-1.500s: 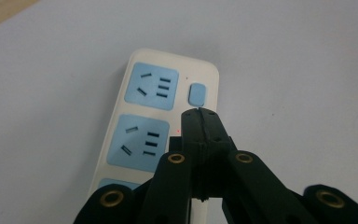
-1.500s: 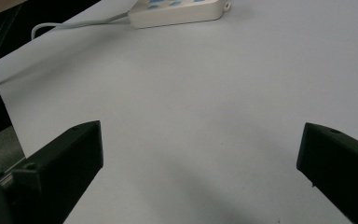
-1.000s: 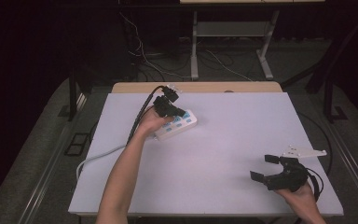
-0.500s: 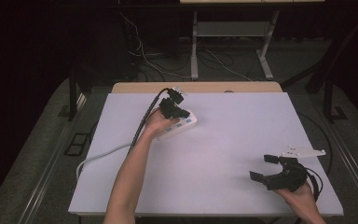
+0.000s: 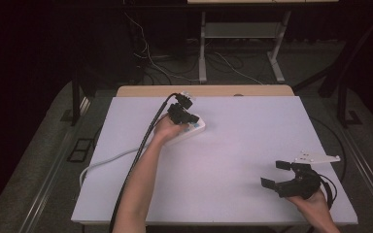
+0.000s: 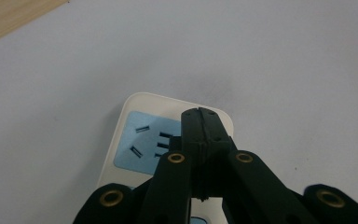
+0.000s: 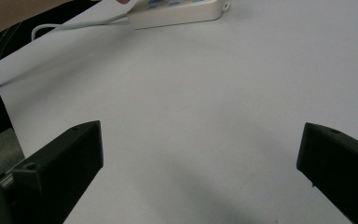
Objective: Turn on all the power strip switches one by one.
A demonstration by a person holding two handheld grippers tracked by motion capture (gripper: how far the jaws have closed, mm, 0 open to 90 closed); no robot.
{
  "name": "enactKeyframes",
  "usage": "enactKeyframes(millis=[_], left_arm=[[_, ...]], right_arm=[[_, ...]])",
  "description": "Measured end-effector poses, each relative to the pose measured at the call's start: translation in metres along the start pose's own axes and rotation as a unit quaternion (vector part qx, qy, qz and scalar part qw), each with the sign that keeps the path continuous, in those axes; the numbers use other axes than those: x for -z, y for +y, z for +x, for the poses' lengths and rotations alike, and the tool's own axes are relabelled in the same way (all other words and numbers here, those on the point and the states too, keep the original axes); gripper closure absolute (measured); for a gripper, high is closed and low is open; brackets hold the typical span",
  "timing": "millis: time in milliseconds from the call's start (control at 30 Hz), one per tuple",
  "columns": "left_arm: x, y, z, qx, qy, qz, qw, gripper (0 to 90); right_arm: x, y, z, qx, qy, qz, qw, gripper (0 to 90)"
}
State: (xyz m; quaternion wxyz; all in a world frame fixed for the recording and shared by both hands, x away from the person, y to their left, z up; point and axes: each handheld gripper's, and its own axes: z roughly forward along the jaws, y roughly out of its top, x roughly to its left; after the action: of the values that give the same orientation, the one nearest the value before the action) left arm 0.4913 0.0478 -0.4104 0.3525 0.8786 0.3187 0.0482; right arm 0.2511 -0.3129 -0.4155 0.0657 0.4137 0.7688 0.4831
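From above, my left gripper (image 5: pixel 187 115) presses its tip down on the power strip (image 5: pixel 194 129), which lies near the bench's (image 5: pixel 252 145) far edge, left of middle; I judge I am pinning or nudging it. My right gripper (image 5: pixel 281 174) waits near the near right corner.

Left gripper view: my jaws are together, empty, over the strip's (image 6: pixel 137 135) blue socket face; its body is white with rounded corners.

Right gripper view: my jaws stand wide apart over bare bench (image 7: pixel 205 116), the strip (image 7: pixel 177 14) far off.
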Motion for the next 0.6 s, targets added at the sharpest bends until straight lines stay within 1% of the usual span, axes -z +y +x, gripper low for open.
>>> enactKeyframes(millis=[100, 267, 300, 367, 533, 600], left_arm=[[-0.0012, -0.0007, -0.0011, -0.003, 0.0, 0.008, 1.0, 89.9], [-0.0024, -0.0016, -0.003, 0.0, -0.009, 0.007, 0.9999, 89.9], [-0.0026, -0.0012, -0.0034, -0.004, -0.008, 0.009, 0.9999, 89.9], [-0.0029, -0.0011, -0.0043, -0.002, -0.007, 0.013, 0.9999, 89.9], [-0.0045, -0.0022, -0.002, 0.012, -0.013, 0.012, 0.9998, 90.0], [-0.0047, -0.0022, -0.002, 0.012, -0.012, 0.014, 0.9998, 90.0]], right_arm=[[0.0002, -0.0002, -0.0009, -0.001, 0.0, 0.0, 1.0, 0.4], [-0.0001, -0.0002, -0.0006, -0.001, -0.001, 0.001, 1.0, 0.4], [-0.0002, -0.0002, -0.0006, 0.0, -0.001, 0.001, 1.0, 0.4], [-0.0001, -0.0002, -0.0005, -0.001, -0.001, 0.001, 1.0, 0.4], [0.0011, -0.0004, -0.0012, -0.003, -0.001, -0.002, 1.0, 0.4], [0.0019, -0.0006, -0.0012, -0.003, -0.002, -0.003, 1.0, 0.4]])
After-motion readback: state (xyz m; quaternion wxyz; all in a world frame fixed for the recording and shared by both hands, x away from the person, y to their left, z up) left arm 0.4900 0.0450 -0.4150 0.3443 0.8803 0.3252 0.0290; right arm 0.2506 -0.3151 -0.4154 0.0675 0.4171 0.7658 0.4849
